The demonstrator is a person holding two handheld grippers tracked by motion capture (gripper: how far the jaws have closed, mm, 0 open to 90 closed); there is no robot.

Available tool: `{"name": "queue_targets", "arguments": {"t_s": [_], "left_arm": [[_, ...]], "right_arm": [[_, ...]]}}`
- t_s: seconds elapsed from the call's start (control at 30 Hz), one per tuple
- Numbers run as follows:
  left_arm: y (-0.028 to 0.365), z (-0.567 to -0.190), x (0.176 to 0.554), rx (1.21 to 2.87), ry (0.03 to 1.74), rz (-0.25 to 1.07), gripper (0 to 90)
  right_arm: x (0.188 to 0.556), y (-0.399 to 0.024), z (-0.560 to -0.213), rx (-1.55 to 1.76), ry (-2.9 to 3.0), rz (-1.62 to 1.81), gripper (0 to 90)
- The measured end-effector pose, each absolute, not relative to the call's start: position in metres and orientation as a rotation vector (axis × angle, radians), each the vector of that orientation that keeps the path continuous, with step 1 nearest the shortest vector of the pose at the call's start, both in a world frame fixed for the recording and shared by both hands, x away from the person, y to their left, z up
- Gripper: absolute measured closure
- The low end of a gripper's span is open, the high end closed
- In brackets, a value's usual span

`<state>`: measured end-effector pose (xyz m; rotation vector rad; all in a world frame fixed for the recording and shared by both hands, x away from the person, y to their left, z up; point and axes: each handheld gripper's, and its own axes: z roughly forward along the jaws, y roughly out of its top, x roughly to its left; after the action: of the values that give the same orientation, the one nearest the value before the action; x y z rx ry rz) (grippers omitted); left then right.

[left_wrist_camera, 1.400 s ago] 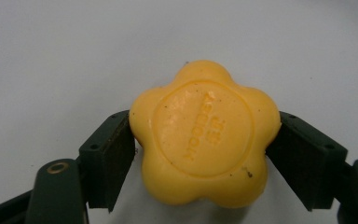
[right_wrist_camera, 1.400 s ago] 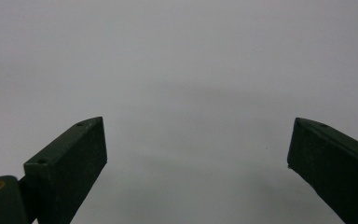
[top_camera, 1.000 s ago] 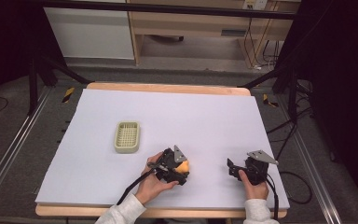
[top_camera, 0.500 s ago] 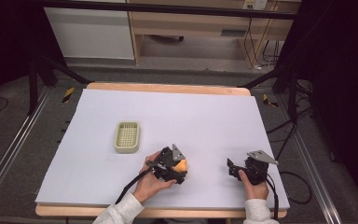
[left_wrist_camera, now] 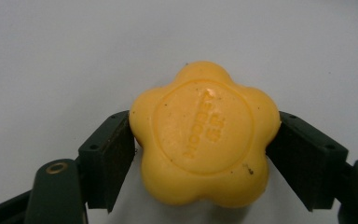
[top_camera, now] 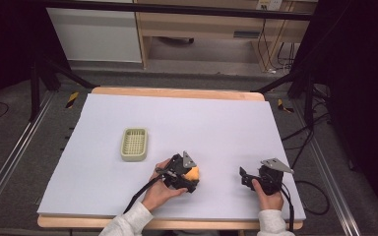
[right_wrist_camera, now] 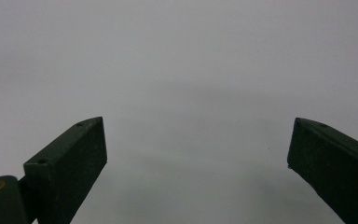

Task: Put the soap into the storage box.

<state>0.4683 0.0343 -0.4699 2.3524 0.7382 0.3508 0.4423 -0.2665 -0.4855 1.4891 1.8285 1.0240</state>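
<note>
A yellow flower-shaped soap (left_wrist_camera: 204,135) with raised lettering sits between the two black jaws of my left gripper (left_wrist_camera: 200,144), which is shut on it. From above, the soap (top_camera: 193,173) shows as an orange-yellow lump at the front middle of the white table sheet, with the left gripper (top_camera: 189,178) around it. To its right, near the front edge, my right gripper (top_camera: 245,178) rests low over the sheet. Its jaws stand wide apart in the right gripper view (right_wrist_camera: 198,154), with nothing between them.
A pale green slotted soap dish (top_camera: 134,144) lies on the white sheet (top_camera: 187,118), left of and behind the left gripper. The wooden table edge (top_camera: 177,92) runs along the back. Cables trail from both grippers off the front edge.
The left gripper with the soap has shifted very slightly; the right gripper has stayed in place.
</note>
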Motion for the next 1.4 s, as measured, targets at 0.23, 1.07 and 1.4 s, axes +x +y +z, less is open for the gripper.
{"name": "queue_targets", "arguments": {"t_s": [0.23,1.07,1.4], "left_arm": [[0.037,-0.470,0.468,2.357,0.717,0.351,23.6],[0.050,-0.454,0.467,2.326,0.801,0.375,24.5],[0.075,-0.426,0.466,2.290,0.828,0.432,24.5]], "right_arm": [[0.442,-0.266,-0.485,1.493,1.833,1.025,5.1],[0.442,-0.266,-0.485,1.494,1.833,1.023,5.0],[0.442,-0.266,-0.485,1.495,1.832,1.023,5.0]]}}
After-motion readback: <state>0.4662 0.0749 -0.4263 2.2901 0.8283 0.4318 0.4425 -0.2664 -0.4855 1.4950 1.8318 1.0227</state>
